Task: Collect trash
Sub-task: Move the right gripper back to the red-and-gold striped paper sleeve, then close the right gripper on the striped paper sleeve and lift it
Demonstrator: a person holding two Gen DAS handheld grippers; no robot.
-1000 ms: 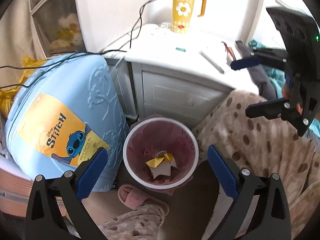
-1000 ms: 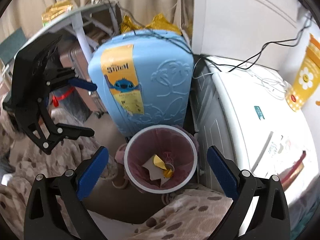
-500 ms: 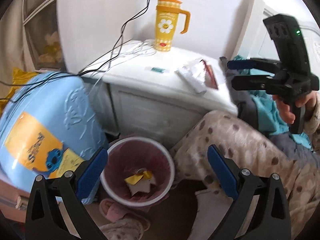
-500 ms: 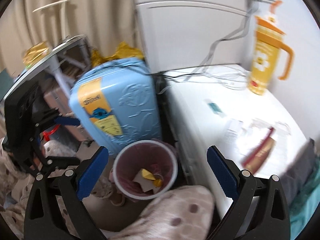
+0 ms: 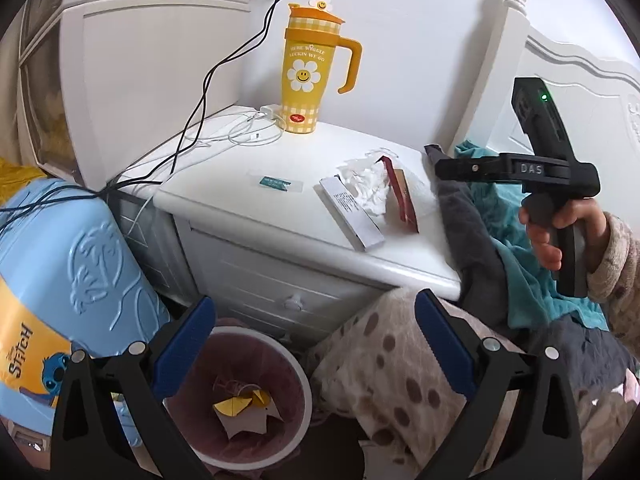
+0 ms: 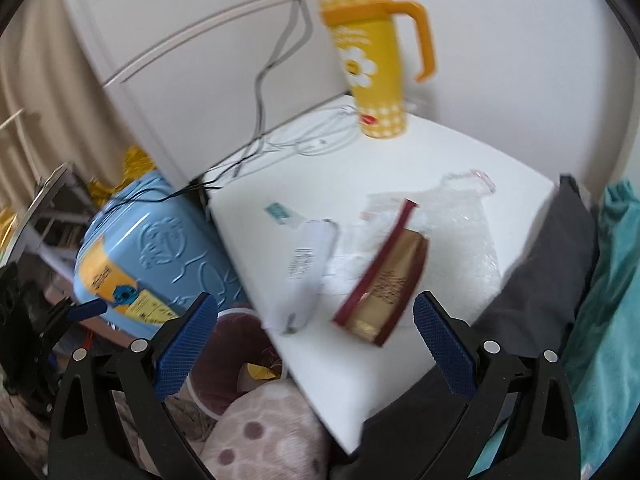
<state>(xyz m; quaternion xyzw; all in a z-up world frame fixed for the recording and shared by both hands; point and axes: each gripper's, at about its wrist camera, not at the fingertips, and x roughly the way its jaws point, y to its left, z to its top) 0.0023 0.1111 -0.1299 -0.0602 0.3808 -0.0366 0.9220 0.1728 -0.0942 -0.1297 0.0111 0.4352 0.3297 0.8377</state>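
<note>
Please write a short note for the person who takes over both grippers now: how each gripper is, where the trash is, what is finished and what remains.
Left gripper: open, empty, above the trash bin on the floor.
Right gripper: open, empty, facing the nightstand top.
In the bin: some yellow and brown paper scraps.
On the nightstand, not collected: red-and-gold packet, white box, crumpled clear plastic, small teal-labelled strip.
The yellow tumbler and cables look like things to keep.
</note>
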